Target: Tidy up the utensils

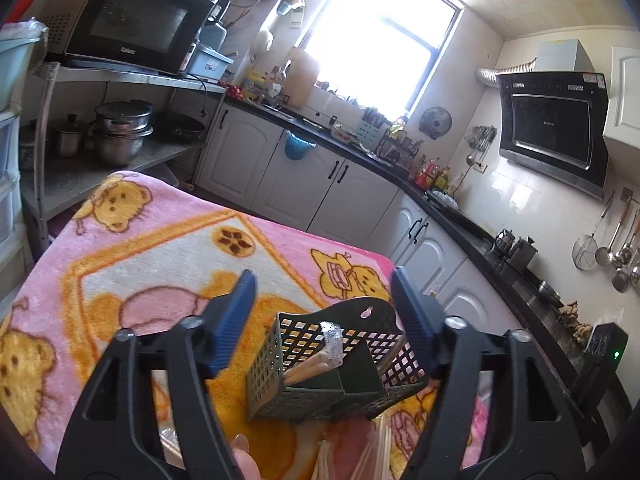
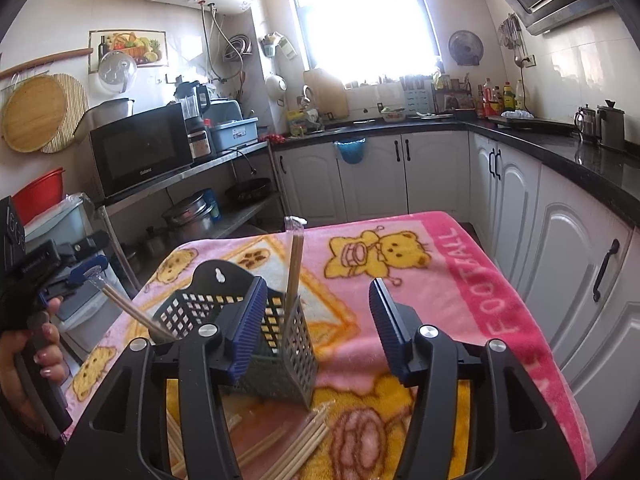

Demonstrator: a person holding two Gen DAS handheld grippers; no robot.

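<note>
A dark perforated utensil caddy (image 1: 312, 396) stands on the bear-print blanket (image 1: 132, 248). A plastic-wrapped pair of chopsticks (image 1: 320, 356) leans in its left compartment. My left gripper (image 1: 324, 320) is open around the caddy's top, its blue pads clear of the chopsticks. In the right wrist view the caddy (image 2: 298, 344) holds a second wrapped pair (image 2: 295, 264) standing upright, with the leaning pair (image 2: 128, 308) on its left. My right gripper (image 2: 320, 328) is open just in front of the caddy, nothing between its pads. The left gripper (image 2: 70, 282) shows at the far left, held by a hand (image 2: 36, 360). Several loose chopsticks (image 2: 296, 448) lie on the blanket near me.
The blanket (image 2: 460, 280) covers a small table whose far and right edges drop off toward white cabinets (image 2: 560, 264) under a black counter. A metal shelf with a microwave (image 2: 140, 152) and pots stands to the left. More loose chopsticks (image 1: 360, 456) lie below the caddy.
</note>
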